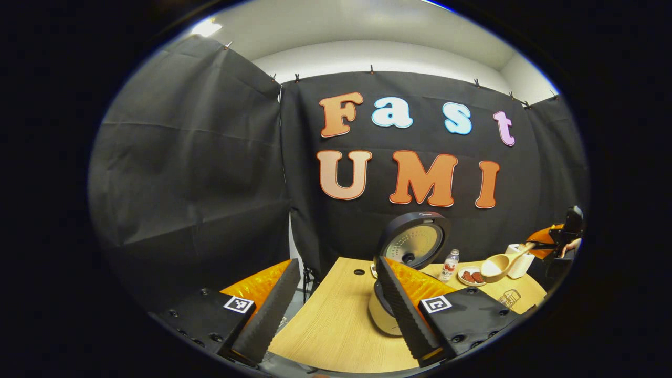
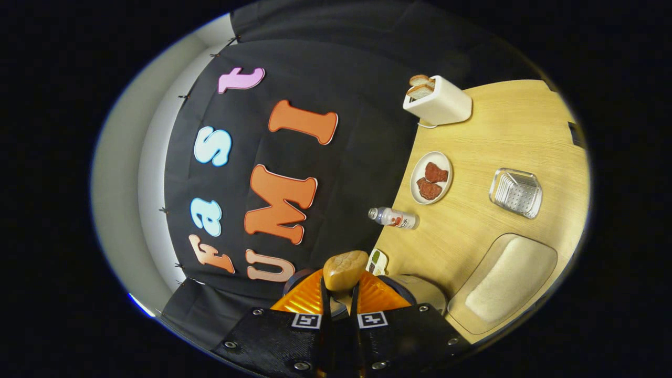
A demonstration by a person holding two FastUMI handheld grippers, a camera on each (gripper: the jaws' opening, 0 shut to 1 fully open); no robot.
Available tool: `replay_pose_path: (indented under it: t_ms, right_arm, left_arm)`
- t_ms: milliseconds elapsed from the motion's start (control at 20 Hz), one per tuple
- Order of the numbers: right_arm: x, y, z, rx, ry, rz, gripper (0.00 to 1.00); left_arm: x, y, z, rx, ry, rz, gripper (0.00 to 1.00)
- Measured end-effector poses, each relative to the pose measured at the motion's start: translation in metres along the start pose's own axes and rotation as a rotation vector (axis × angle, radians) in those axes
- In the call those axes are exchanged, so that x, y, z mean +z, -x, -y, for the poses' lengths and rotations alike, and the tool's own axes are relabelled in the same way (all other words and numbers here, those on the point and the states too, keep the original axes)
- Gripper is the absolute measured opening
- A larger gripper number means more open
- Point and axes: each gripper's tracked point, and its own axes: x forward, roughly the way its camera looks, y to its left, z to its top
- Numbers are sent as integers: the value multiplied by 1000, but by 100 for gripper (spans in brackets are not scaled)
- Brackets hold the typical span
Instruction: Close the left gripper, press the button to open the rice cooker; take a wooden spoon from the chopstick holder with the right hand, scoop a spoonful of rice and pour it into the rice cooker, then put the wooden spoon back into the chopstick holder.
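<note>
Wooden spoon (image 1: 502, 263) heaped with white rice, claw-held

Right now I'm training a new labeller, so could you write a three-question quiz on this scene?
1. True or false: the rice cooker has its lid shut.
2. What does the right gripper hold? A: bottle. B: wooden spoon. C: plate.
3. Fill in: the left gripper has its jaws ___.
Key: 1 false; 2 B; 3 open.
</note>
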Motion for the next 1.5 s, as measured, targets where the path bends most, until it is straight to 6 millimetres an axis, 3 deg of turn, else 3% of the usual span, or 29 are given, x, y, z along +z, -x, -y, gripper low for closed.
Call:
replay_pose_path:
  t_ms: [350,600,850,1000,1500]
  right_arm:
    - [-35,-56,-41,19,89,-30,11]
    - [-55,-87,-43,-7,201,-46,11]
    - [-69,-103,-34,-44,258,-63,11]
    - [-68,-107,-30,-55,296,-56,11]
    - [-70,-112,-40,-39,404,-32,11]
  left_arm:
    - [6,-7,-9,11,-17,5,100]
    - [14,-14,-13,9,-11,18,100]
    - [14,-23,-15,16,-22,16,100]
    - [11,-28,-16,18,-26,11,100]
    - [9,-35,-17,22,-32,1,100]
